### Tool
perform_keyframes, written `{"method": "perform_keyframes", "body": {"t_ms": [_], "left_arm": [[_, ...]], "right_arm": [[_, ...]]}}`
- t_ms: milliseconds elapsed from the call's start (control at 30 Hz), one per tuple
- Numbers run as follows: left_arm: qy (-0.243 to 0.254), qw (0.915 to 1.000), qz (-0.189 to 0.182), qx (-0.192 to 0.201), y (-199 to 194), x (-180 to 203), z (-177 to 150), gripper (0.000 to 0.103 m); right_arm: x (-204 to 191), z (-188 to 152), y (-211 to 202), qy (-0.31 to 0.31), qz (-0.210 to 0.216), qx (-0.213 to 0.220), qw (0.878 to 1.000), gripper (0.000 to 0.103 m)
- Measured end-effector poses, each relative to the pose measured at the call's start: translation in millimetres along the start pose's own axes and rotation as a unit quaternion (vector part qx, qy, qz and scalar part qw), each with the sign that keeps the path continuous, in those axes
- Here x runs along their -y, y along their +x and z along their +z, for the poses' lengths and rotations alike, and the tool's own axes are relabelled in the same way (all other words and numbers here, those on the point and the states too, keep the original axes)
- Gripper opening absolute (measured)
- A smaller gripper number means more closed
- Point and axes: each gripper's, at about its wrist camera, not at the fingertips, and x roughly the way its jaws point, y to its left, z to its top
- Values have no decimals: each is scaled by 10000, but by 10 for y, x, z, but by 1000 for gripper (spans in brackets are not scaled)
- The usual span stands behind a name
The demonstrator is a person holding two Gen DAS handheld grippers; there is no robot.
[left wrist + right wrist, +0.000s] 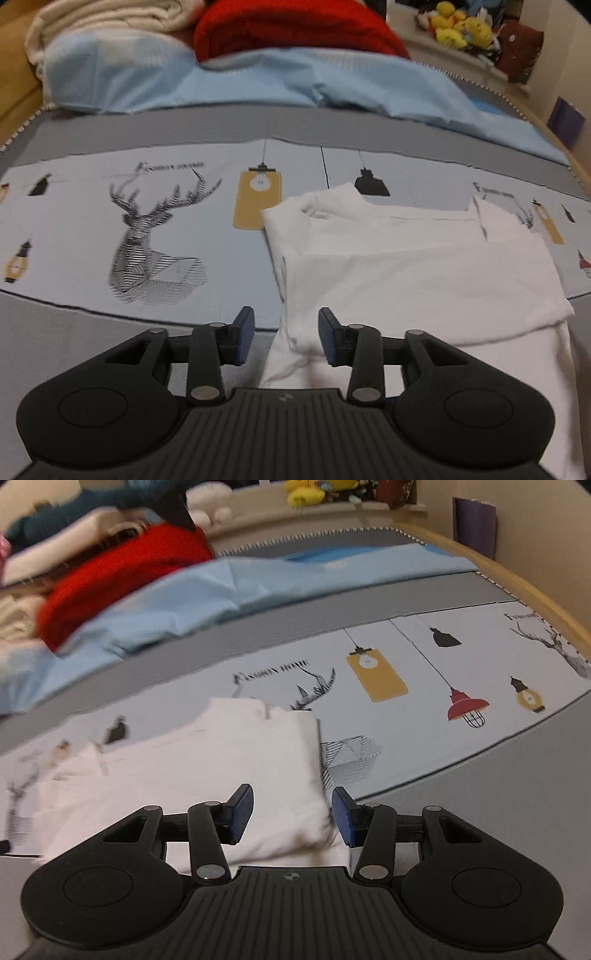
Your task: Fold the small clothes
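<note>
A white garment lies partly folded on the printed cloth, with its sleeves turned in. In the left wrist view it fills the right half. My left gripper is open over the garment's near left edge, with that edge between the jaws. In the right wrist view the garment lies at the lower left. My right gripper is open over its near right corner, with the corner between the jaws. Neither gripper holds anything.
The printed cloth with deer and lamp pictures covers the grey surface. Behind it lie a light blue cloth, a red garment and a cream one. Yellow plush toys sit at the far right. A wooden edge runs along the right.
</note>
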Motion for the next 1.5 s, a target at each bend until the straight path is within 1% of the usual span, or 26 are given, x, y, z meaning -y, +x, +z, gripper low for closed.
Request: {"method": "perform_keyframes", "body": {"t_ms": [67,167,267,333,367,400,433,467,500,533,600,633,700,767,833,867,900,933,967,1000,1067,1167,1300,1500], "left_arm": [[-85,9999,2,102,-179,-52,-101,49],[-220,9995,-38,235,-472,-109,-259,50],[-187,9989,-56,420,-815,-106,-454,52],[-32,9982,15,600,-1039,-71,-611,56],[128,9972,166,722,-1161,-26,-713,61],[332,9958,299,799,-1257,34,-806,63],[599,9941,321,851,-1346,100,-907,63],[833,9922,248,899,-1440,152,-1020,63],[948,9909,182,935,-1511,179,-1117,63],[990,9903,117,969,-1573,194,-1210,63],[908,9910,-21,986,-1635,174,-1403,63],[805,9924,-52,931,-1626,144,-1494,63],[543,9961,-82,687,-1537,61,-1670,63],[211,9992,-181,283,-1393,-60,-1818,63],[-133,9995,-244,-155,-1233,-186,-1935,60],[-267,9986,-276,-357,-1159,-240,-1973,57],[-322,9974,-331,-545,-1094,-285,-1998,55],[-328,9963,-368,-709,-1041,-312,-2015,49],[-329,9953,-400,-823,-1005,-329,-2030,44],[-324,9946,-438,-884,-985,-344,-2046,41],[-296,9935,-471,-991,-956,-375,-2078,38],[-381,9907,-434,-1235,-882,-408,-2122,38],[-585,9854,-423,-1544,-750,-445,-2148,38],[-430,9829,-372,-1753,-641,-386,-2178,38]], "right_arm": [[5,-79,-231,-11,163,61,9998,49],[5,-272,-661,-182,291,218,9992,49],[68,-465,-1046,-229,400,379,9982,49],[121,-607,-1283,-234,496,530,9971,49],[157,-675,-1374,-230,511,626,9965,50],[192,-744,-1456,-226,490,716,9960,51],[223,-825,-1539,-204,428,811,9956,51],[251,-894,-1591,-182,378,890,9951,53],[285,-974,-1633,-172,340,944,9948,55],[311,-1033,-1644,-199,307,931,9950,55],[340,-1161,-1626,-294,238,899,9952,55],[356,-1217,-1590,-324,187,843,9957,55],[397,-1311,-1493,-327,110,555,9979,55],[442,-1389,-1369,-286,75,235,9993,55],[475,-1456,-1230,-197,-84,-110,9997,55],[506,-1488,-1151,-117,-132,-311,9994,54],[532,-1519,-1103,-23,-139,-418,9990,54],[572,-1548,-1043,108,-127,-548,9984,54],[604,-1575,-985,199,-119,-701,9973,51],[620,-1602,-935,254,-108,-836,9961,44],[655,-1649,-861,279,-73,-1040,9942,38],[702,-1717,-763,231,-164,-1274,9914,38],[795,-1802,-618,340,-315,-1697,9844,38],[740,-1882,-480,95,-428,-2058,9776,39]]}}
